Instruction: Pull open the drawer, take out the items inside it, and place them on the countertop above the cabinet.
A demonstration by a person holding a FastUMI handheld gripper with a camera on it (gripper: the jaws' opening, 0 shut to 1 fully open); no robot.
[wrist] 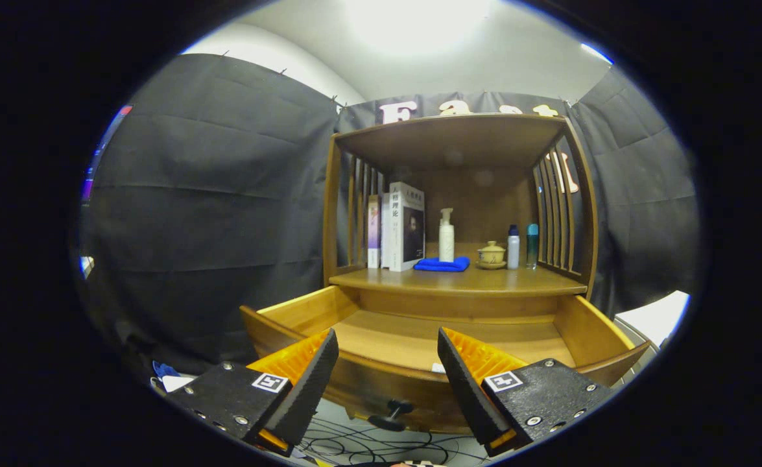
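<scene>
Drawer (419, 337), pulled open at lower centre of the frame, shows a bare wooden floor. Gripper (387, 379) hovers before its front, jaws wide apart, holding nothing. Countertop (517, 282) above carries bottles, books and a cloth; reaching in carelessly could knock the drawer knob (393, 410).

Our gripper (387, 363), seen close

We saw two wedge-shaped fingers on flat plates, each plate carrying silver screws and a small square black-and-white marker.
</scene>
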